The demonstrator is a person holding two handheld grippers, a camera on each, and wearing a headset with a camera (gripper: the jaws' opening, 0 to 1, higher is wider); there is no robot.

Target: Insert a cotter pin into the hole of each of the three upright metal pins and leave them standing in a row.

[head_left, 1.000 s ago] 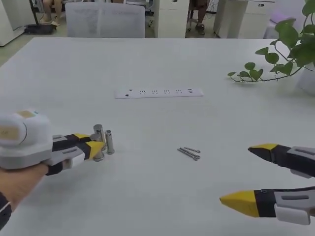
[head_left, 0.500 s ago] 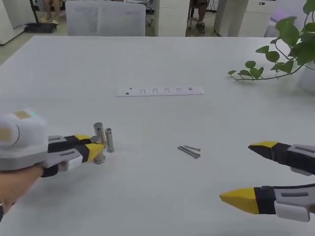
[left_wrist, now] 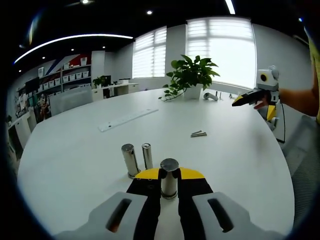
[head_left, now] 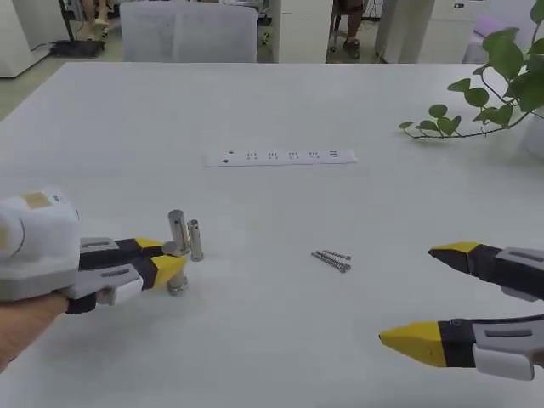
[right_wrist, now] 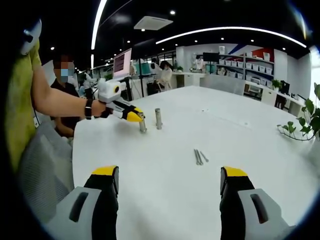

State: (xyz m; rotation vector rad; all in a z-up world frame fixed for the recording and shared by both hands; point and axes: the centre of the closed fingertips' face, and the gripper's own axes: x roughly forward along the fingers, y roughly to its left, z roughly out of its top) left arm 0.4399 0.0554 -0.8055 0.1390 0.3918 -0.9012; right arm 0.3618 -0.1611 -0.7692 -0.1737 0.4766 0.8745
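Left gripper tight on one upright metal pin, clearest in its own view; right gripper wide open.

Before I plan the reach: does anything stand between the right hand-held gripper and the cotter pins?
Nothing visible does. Only bare table lies between the open right hand-held gripper and the cotter pins.

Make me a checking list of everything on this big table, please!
Surface: white table, looks clean.
Job's things: two metal pins standing upright side by side; third pin between the left jaws; cotter pins lying loose.
Clutter: power strip.
Grippers: left gripper shut on the third pin; right gripper open, holding nothing.
Cables: nothing seen on the table.
Surroundings: plant at the right edge; chair beyond the table.
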